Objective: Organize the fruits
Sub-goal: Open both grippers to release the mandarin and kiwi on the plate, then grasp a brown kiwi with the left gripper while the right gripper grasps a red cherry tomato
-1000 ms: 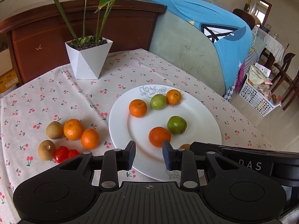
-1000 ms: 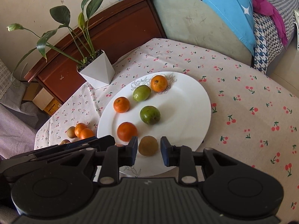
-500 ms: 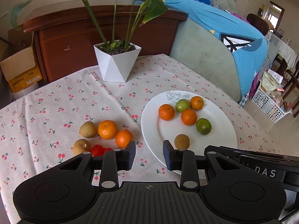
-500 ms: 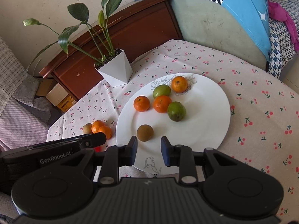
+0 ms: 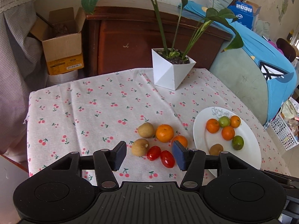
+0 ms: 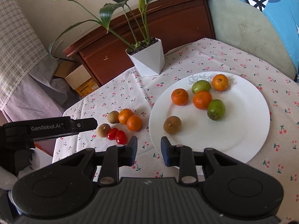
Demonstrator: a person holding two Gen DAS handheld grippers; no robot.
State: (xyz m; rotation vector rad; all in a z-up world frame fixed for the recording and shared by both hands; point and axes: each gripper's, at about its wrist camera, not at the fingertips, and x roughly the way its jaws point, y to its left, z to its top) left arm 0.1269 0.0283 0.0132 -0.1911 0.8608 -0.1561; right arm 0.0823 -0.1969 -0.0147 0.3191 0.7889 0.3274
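Six fruits sit on the white plate (image 6: 248, 136) — about half done. Six more (two tomatoes among them) wait in the loose cluster (image 5: 158, 141) beside it. The left gripper (image 5: 148, 155) has just been opening, empty, above them; the right gripper (image 6: 148, 150) hangs narrowly parted, empty.

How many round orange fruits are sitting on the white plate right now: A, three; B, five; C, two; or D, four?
A: the white plate holds three orange fruits, beside two green fruits and one brown fruit; the other two orange ones lie on the cherry-print tablecloth.
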